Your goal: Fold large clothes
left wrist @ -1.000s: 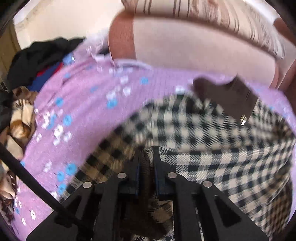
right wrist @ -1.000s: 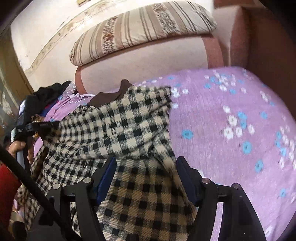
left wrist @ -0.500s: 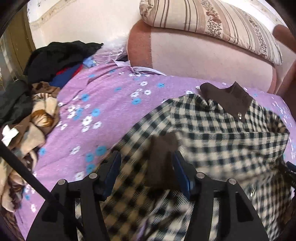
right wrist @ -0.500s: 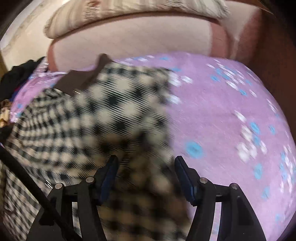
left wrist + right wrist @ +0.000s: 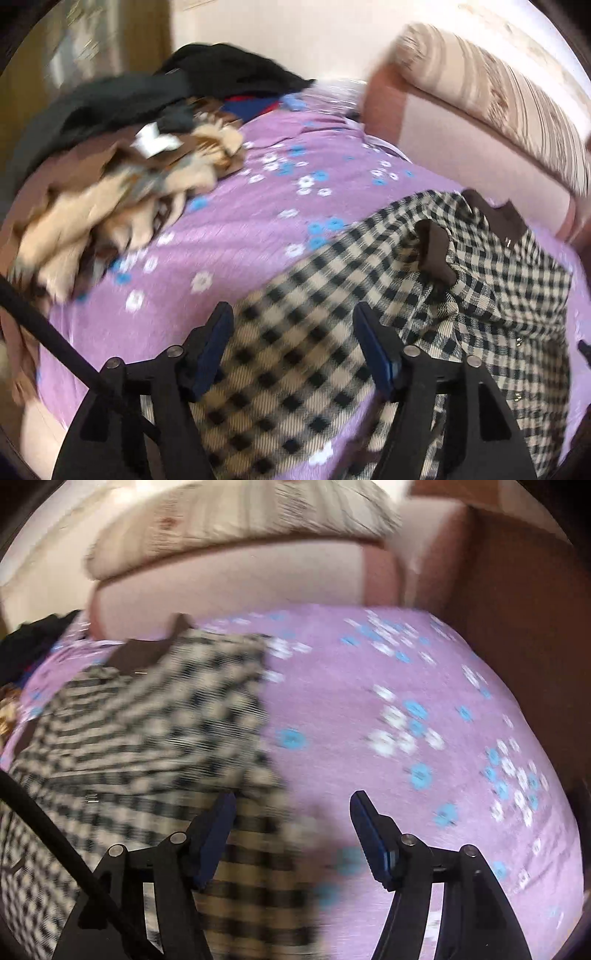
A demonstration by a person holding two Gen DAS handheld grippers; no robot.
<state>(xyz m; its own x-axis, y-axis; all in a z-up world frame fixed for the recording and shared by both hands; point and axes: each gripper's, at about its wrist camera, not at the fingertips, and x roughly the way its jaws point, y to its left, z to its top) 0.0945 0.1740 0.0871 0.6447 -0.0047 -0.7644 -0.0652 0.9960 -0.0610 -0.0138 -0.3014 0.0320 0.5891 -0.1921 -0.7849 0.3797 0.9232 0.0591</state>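
At the far left of the left wrist view, a heap of clothes [image 5: 122, 192] is being left unsorted on the purple bedcover [image 5: 236, 229], well apart from the work. Further right, the checked shirt [image 5: 424, 280] is lying spread on that bedcover, its brown collar [image 5: 495, 214] pointing toward the sofa back [image 5: 461, 147], with one brown cuff [image 5: 434, 251] resting on the chest.

The shirt is being judged soft, light and limp: it is likely to sag and crease wherever it is not supported, and it is probably not slippery, the weave looking coarse. A hold is best taken at an edge or seam, such as the hem corner or shoulder, where a pinch gathers only a layer or two.

The left gripper [image 5: 293, 325] is being held with its jaws wide apart above the shirt's lower part, with nothing between them. A second ago those jaws were being kept closed on a fold of the cloth; half a second ago they were already apart, with the cuff between them.

In the right wrist view, the shirt [image 5: 147, 723] is filling the left half. The right gripper [image 5: 293, 812] is likewise being held apart and empty over the shirt's right edge, where earlier it was straddling the cloth more squarely; it is being swung rightward, and the view is blurring.
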